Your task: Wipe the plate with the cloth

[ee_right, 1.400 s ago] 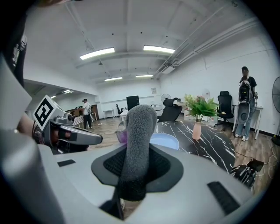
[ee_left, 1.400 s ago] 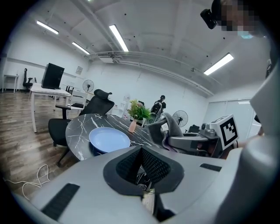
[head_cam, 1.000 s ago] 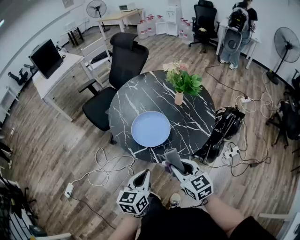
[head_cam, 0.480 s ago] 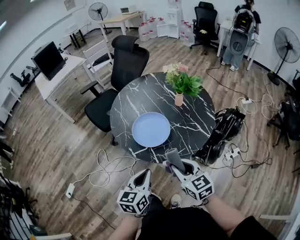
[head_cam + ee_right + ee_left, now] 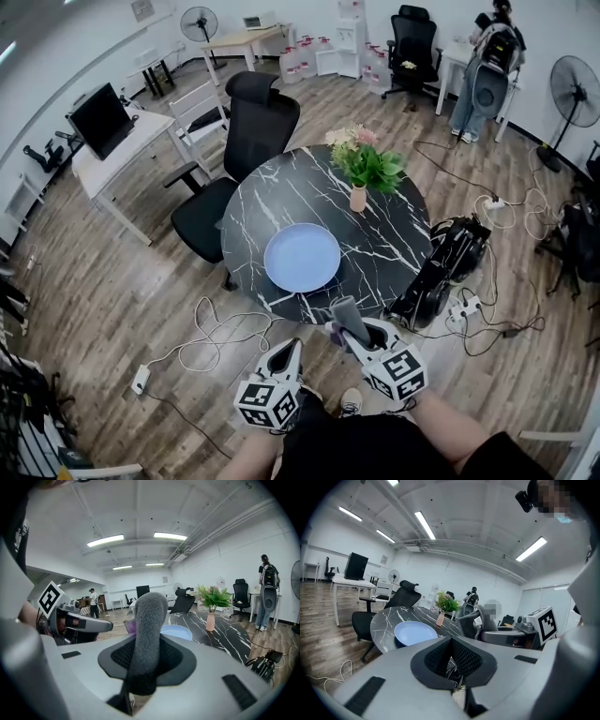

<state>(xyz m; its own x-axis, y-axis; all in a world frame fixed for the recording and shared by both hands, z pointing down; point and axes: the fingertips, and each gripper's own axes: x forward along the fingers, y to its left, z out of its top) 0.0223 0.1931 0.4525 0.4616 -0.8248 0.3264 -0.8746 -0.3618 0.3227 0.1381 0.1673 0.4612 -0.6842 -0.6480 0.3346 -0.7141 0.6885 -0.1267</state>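
A light blue plate (image 5: 302,257) lies on the round black marble table (image 5: 394,244), near its front edge; it also shows in the left gripper view (image 5: 415,633) and the right gripper view (image 5: 177,631). My right gripper (image 5: 349,329) is shut on a grey cloth (image 5: 344,314), which stands up between the jaws (image 5: 147,634). It hangs just short of the table's near edge. My left gripper (image 5: 289,353) is shut with nothing in it (image 5: 451,644), lower and left of the right one, off the table.
A pink vase with flowers (image 5: 360,169) stands on the table behind the plate. A black office chair (image 5: 239,141) sits at the table's far left. Cables (image 5: 211,337) and a power strip (image 5: 138,379) lie on the wooden floor. A person (image 5: 487,66) stands far back right.
Both grippers stay where they were. The head view has shifted slightly, and the person at the back right has moved a little to the right.
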